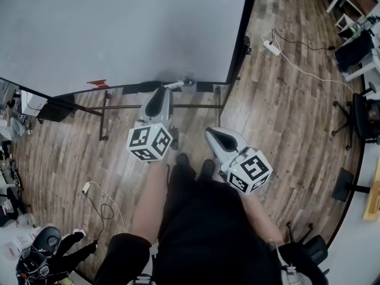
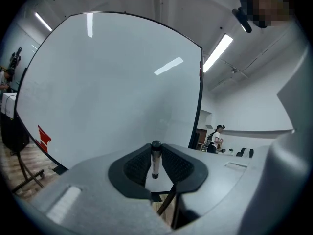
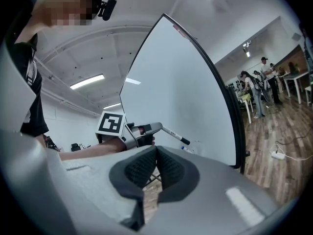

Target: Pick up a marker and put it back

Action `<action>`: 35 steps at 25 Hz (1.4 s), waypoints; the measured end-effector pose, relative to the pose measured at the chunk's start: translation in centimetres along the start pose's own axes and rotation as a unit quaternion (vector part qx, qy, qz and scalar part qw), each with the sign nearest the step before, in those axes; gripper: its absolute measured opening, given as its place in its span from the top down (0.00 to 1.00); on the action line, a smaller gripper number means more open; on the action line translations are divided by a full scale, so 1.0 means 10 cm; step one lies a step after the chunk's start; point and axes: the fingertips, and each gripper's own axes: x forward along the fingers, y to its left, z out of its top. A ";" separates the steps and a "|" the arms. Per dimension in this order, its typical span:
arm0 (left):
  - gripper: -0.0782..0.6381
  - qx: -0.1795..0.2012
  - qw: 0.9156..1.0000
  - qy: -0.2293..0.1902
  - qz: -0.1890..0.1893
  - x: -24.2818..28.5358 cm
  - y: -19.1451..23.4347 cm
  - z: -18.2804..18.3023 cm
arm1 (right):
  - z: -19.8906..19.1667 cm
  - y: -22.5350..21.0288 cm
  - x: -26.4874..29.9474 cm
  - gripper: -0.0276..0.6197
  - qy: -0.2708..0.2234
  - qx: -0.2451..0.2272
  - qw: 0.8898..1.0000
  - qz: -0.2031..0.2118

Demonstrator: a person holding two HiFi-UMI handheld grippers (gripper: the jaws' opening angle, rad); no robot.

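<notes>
A grey marker (image 2: 155, 161) with a black cap stands upright between the pads of my left gripper (image 2: 155, 150), which is shut on it. In the head view the left gripper (image 1: 172, 88) reaches to the lower edge of the whiteboard (image 1: 119, 28), and the marker (image 1: 185, 82) points right along that edge. The right gripper view shows the marker (image 3: 172, 133) sticking out of the left gripper (image 3: 155, 127) just in front of the whiteboard (image 3: 186, 92). My right gripper (image 3: 156, 150) is shut with nothing in it. It hangs lower right (image 1: 214, 136), away from the board.
The whiteboard's stand legs (image 1: 104, 114) rest on the wooden floor. A red item (image 1: 98, 84) sits at the board's lower edge. A power strip (image 1: 271, 46) with cable lies at the right, another cable (image 1: 104, 209) lower left. Chairs (image 1: 362, 117) and people (image 3: 259, 89) are off to the right.
</notes>
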 end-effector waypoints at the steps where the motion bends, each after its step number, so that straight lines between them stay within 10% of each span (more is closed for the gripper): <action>1: 0.79 -0.001 1.000 -0.001 -0.001 -0.04 -0.01 0.02 | 0.01 0.02 0.01 0.95 -0.002 0.001 1.000 0.002; 14: 0.79 -0.007 1.000 0.006 -0.025 -0.62 0.11 0.09 | 0.18 0.13 0.10 0.95 -0.057 0.030 0.998 -0.026; 35: 0.79 -0.038 0.993 0.000 -0.113 -2.37 0.46 0.31 | 0.09 1.68 -0.02 0.95 -0.081 -0.027 0.992 -0.096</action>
